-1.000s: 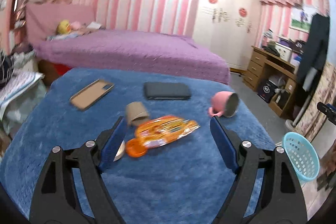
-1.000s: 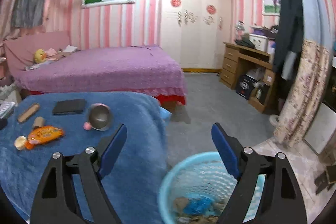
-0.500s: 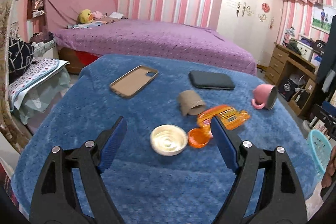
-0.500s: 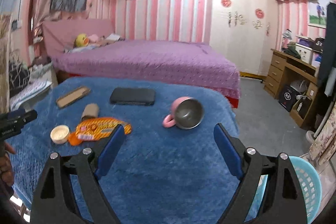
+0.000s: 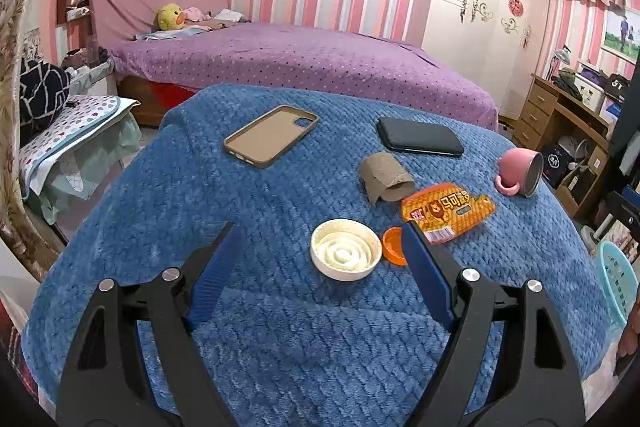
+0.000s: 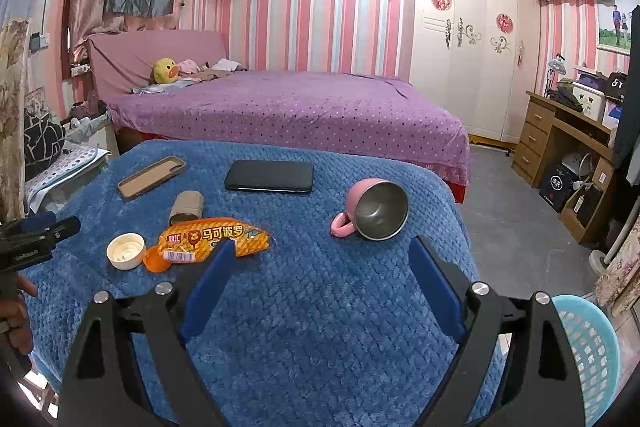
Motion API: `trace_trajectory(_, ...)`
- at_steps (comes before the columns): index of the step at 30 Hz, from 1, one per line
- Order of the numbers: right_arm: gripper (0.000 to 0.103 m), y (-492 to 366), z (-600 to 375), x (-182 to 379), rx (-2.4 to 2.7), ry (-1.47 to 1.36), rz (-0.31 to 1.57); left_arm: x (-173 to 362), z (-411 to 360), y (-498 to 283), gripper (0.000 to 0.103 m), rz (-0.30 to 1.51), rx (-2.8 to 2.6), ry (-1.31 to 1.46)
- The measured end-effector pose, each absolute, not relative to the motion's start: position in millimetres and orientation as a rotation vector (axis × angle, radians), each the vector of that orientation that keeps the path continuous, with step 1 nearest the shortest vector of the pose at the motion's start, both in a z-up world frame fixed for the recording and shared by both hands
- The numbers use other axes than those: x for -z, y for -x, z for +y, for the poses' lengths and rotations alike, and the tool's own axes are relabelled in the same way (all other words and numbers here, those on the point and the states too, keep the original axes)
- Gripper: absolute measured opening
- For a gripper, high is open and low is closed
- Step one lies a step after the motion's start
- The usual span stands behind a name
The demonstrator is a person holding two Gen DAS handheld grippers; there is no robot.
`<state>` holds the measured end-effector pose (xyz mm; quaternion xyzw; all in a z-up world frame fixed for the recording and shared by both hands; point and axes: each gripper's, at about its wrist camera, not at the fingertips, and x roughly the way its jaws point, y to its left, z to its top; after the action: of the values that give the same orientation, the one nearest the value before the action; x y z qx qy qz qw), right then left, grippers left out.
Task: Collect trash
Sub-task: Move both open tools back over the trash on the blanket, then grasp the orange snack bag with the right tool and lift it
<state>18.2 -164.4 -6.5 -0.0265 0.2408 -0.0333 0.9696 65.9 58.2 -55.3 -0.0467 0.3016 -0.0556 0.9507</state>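
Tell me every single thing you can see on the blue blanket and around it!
round white plastic lid: 1, white, near left edge
small orange cap: 1, orange, beside the lid
orange snack wrapper: 1, orange, middle
cardboard tube: 1, brown, behind the wrapper
tan phone case: 1, tan, far left
black phone: 1, black, far middle
pink mug: 1, pink, tipped over, right
light blue basket: 1, floor, right
left gripper: 1, black and blue, open
right gripper: 1, open
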Motion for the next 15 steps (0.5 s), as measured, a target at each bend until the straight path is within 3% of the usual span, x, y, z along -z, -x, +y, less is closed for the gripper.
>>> trace_trajectory(15, 0.087, -20.9, -183.1, 9.9, 0.072, 0.011, 0.508, 83.2, 34.4, -84.3, 0.080, 0.701, 0.149, 0.042)
